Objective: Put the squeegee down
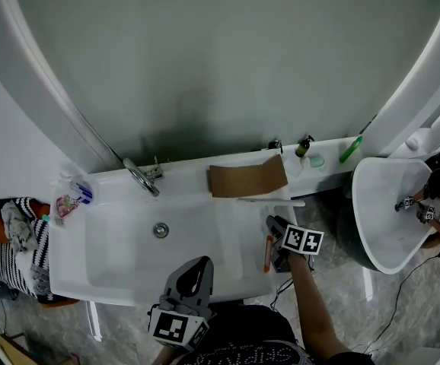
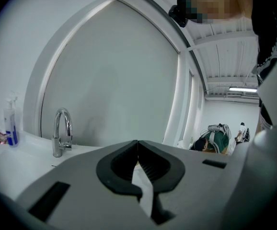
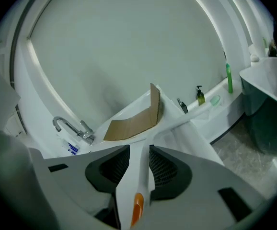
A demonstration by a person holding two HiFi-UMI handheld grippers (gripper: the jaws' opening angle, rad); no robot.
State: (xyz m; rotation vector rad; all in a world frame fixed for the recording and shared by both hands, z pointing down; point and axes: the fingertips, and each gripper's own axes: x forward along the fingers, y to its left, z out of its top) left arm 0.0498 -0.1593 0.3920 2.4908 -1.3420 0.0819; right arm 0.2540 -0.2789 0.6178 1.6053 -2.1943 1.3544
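One big arched mirror (image 1: 220,52) fills the wall, with a white frame round it. Below it is a wide white sink (image 1: 113,268), and a tap (image 1: 142,177) stands on its back edge. A flat piece of brown cardboard (image 1: 247,179) leans at the back right of the sink, its far end turned up against the ledge.

The left gripper (image 1: 199,268) hangs over the front edge of the sink, pointing towards the mirror. In the left gripper view its jaws meet at the tips, and the left gripper (image 2: 138,145) has hold of nothing.

The right gripper (image 1: 273,223) is at the sink's right side. In the right gripper view its jaws stand wide apart, one on each side of the squeegee's handle, and the pads do not appear to clamp it.

The squeegee (image 1: 273,201) is white with an orange strip on its handle. It lies along the right side of the sink, its blade crosswise just in front of the cardboard and its handle running back between the jaws (image 3: 137,186).
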